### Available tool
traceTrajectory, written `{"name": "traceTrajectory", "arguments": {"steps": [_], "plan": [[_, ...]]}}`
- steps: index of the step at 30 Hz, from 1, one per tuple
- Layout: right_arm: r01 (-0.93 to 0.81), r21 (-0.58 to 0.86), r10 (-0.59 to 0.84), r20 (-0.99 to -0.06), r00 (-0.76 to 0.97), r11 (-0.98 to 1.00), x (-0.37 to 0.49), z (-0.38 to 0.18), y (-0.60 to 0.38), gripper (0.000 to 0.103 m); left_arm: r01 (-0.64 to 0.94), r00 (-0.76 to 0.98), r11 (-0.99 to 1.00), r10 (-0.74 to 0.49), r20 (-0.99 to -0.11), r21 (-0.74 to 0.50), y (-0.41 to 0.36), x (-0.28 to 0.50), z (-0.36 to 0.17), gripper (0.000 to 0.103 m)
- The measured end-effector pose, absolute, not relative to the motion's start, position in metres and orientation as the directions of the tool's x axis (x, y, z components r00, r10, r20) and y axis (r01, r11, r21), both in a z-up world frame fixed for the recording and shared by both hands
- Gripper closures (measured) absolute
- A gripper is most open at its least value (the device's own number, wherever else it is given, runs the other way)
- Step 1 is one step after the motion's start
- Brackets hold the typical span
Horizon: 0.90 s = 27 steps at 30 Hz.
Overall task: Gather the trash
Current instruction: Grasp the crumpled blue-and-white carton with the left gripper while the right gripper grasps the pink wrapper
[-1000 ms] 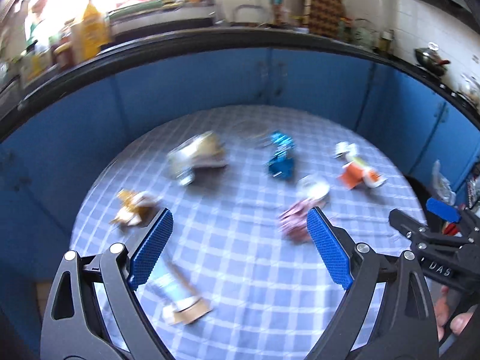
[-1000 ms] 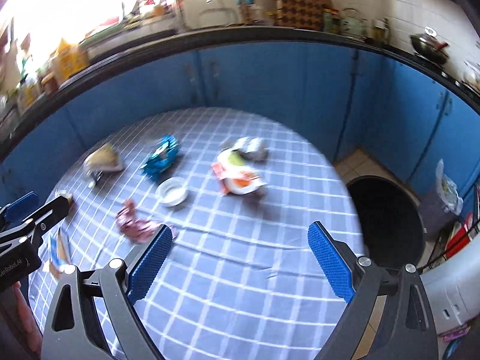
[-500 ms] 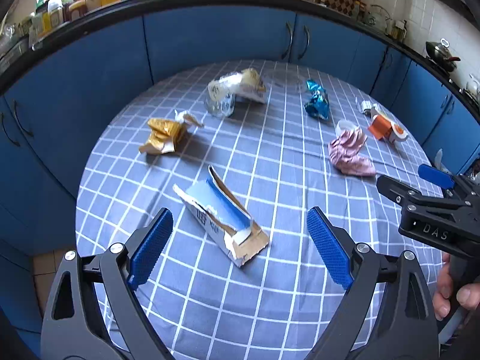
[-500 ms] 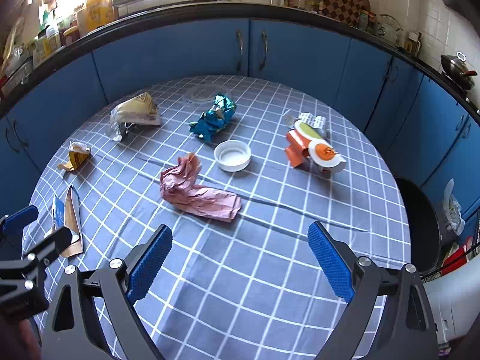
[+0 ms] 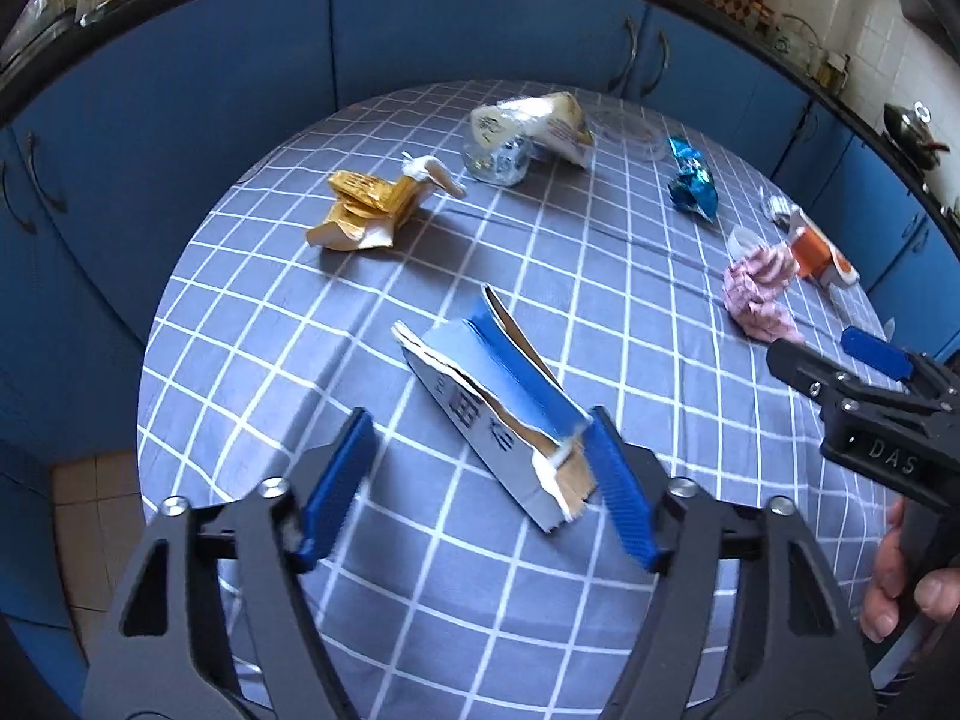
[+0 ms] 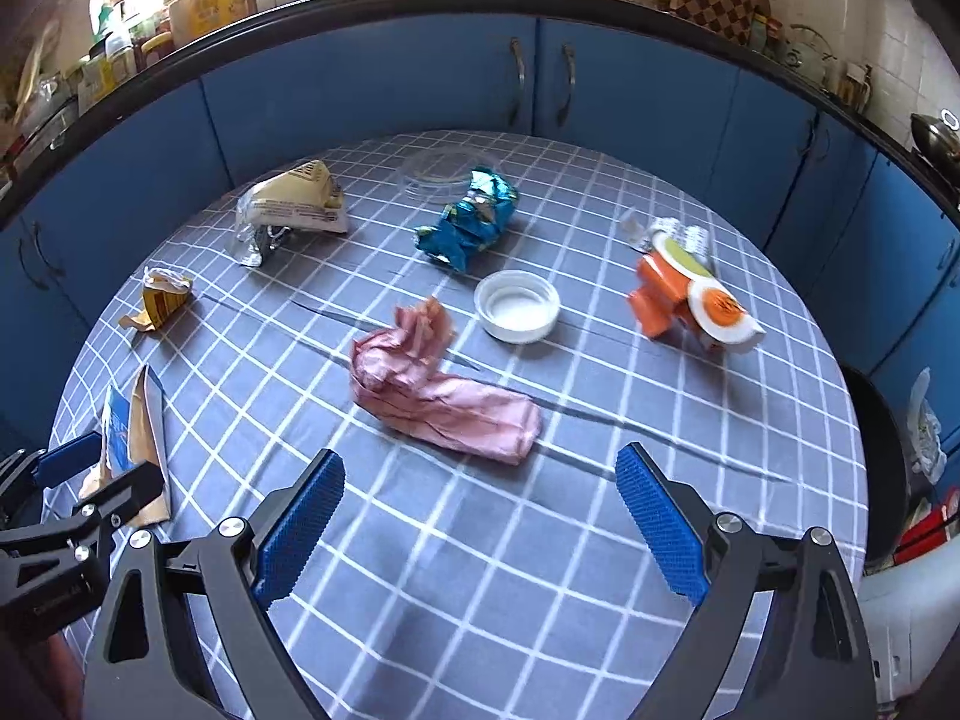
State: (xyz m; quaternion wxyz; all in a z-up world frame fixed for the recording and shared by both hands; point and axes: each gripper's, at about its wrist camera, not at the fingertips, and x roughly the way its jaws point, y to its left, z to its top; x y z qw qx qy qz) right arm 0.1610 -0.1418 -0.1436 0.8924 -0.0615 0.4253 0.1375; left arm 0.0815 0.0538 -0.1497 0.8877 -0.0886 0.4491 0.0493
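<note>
1. One round counter in a blue checked cloth carries all the trash; blue cabinets curve behind it from 9 to 3 o'clock.
2. The left claw is closing around the near end of the torn blue carton, which lies flat at the counter's 7 o'clock edge; its right pad seems to touch the carton, the left pad stands apart, though blur makes this uncertain.
3. The right claw hangs released above bare cloth at 6 o'clock, nothing between its pads.
4. The crumpled pink wrapper lies just beyond it, at centre.
5. The cream foil bag sits at 10 o'clock, the teal wrapper at 12, the orange packet at 2.
6. The white cap rests near the pink wrapper; the yellow wrapper lies at 9.
</note>
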Motion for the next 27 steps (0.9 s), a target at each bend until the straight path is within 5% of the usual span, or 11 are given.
{"name": "traceTrajectory", "arguments": {"steps": [1,4,17,21,23,27], "plan": [[-0.304,0.008,0.198,-0.774,0.601,0.953,0.162,-0.143,-0.139,0.014,-0.173,0.594,0.977,0.005,-0.805,-0.122,0.057,0.083,-0.149,0.056],[-0.322,0.01,0.213,-0.771,0.601,0.947,0.168,-0.143,-0.13,0.014,-0.185,0.593,0.965,-0.041,-0.804,-0.186,0.069,0.09,-0.147,0.065],[-0.357,-0.017,0.216,-0.768,0.603,0.934,0.185,-0.151,-0.111,0.015,-0.185,0.644,0.964,-0.028,-0.764,-0.191,0.073,0.111,-0.133,0.068],[-0.394,-0.03,0.225,-0.779,0.585,0.919,0.184,-0.155,-0.105,0.07,-0.184,0.641,0.964,-0.03,-0.767,-0.191,0.073,0.113,-0.134,0.069],[-0.408,-0.048,0.226,-0.771,0.595,0.912,0.18,-0.154,-0.103,0.08,-0.185,0.644,0.964,-0.028,-0.765,-0.191,0.073,0.112,-0.134,0.07],[-0.417,-0.034,0.25,-0.755,0.606,0.908,0.171,-0.146,-0.105,0.081,-0.183,0.659,0.964,-0.025,-0.752,-0.192,0.074,0.107,-0.127,0.072]]}}
